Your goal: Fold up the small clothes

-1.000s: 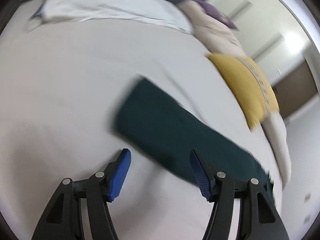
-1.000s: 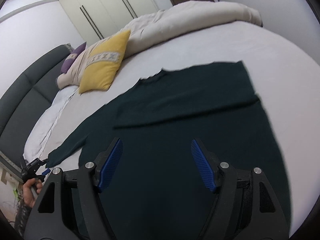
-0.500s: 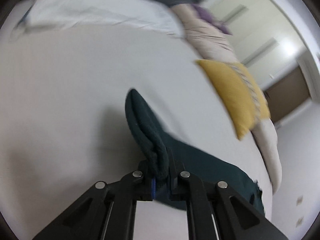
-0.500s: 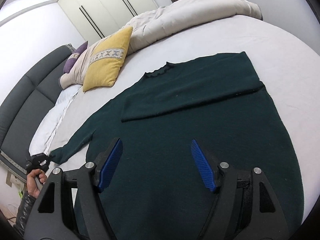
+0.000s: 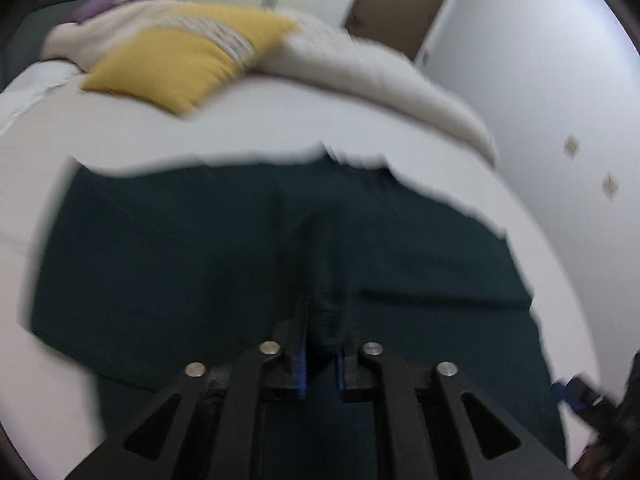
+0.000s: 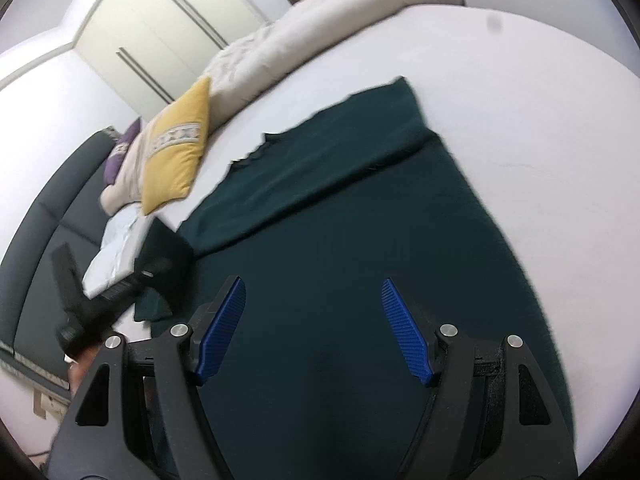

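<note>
One sleeve (image 5: pixel 326 312) sits pinched, apparently, inside left gripper (image 5: pixel 322 360) over sweater (image 5: pixel 160 264).

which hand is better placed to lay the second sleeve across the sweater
Left. The left tool is already shut on the sleeve and is over the sweater. The right tool hangs open and empty above the body.

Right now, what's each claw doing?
Left claw: closed on the sweater sleeve.
Right claw: open, holding nothing, above the sweater.
</note>
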The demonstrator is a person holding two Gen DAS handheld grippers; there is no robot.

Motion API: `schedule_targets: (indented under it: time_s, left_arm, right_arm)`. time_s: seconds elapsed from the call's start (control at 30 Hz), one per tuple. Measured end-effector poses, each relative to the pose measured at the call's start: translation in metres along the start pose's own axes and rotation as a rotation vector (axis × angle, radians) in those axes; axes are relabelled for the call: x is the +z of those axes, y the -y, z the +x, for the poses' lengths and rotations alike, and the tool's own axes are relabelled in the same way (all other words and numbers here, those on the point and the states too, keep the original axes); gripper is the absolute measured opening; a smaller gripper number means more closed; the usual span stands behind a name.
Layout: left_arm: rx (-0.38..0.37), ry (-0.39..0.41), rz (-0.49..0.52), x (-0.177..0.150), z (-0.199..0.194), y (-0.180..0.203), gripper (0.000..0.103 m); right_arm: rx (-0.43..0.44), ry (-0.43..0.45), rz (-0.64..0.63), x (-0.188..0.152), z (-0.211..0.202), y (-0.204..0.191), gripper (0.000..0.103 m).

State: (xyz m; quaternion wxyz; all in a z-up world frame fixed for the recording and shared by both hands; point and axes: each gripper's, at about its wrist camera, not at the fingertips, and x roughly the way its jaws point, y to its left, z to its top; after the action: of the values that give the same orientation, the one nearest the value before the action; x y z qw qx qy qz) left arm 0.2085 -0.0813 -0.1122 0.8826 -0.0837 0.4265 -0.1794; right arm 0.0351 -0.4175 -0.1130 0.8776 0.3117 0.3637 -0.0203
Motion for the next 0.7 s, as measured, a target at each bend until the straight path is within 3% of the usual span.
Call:
schedule_targets:
  time_s: [0.03, 0.1, 0.17, 0.27, 0.37, 0.47, 0.63, 0.7]
  left_arm:
    - [0.015, -0.03, 0.01, -0.005, 0.012, 0.005, 0.03]
    - [0.005, -0.034, 0.012, -0.014, 0.014, 0.008, 0.038]
    - [-0.017, -0.013, 0.02, -0.017, -0.003, 0.006, 0.064]
    - [-0.049, 0.067, 0.04, -0.019, -0.043, -0.01, 0.077]
    - [-0.075, 0.123, -0.003, -0.019, -0.078, -0.041, 0.077]
    - [-0.043, 0.154, -0.057, -0.017, -0.094, -0.081, 0.077]
    - [0.018, 0.148, -0.199, -0.022, -0.1, -0.151, 0.075]
    - [0.03, 0.146, -0.228, -0.024, -0.1, -0.168, 0.075]
  right_arm:
    - [-0.008, -0.013, 0.013, 0.002, 0.004, 0.005, 0.069]
    - [-0.015, -0.041, 0.024, 0.003, 0.011, 0.009, 0.07]
    - [-0.011, -0.067, 0.023, 0.006, 0.023, 0.006, 0.074]
    - [0.018, -0.094, -0.016, 0.01, 0.044, -0.015, 0.075]
    - [0.072, -0.136, -0.084, 0.015, 0.076, -0.052, 0.075]
    - [0.086, -0.193, -0.122, 0.019, 0.116, -0.086, 0.075]
    - [0.045, -0.3, -0.139, 0.024, 0.188, -0.124, 0.074]
    - [-0.014, -0.284, -0.196, 0.02, 0.2, -0.137, 0.052]
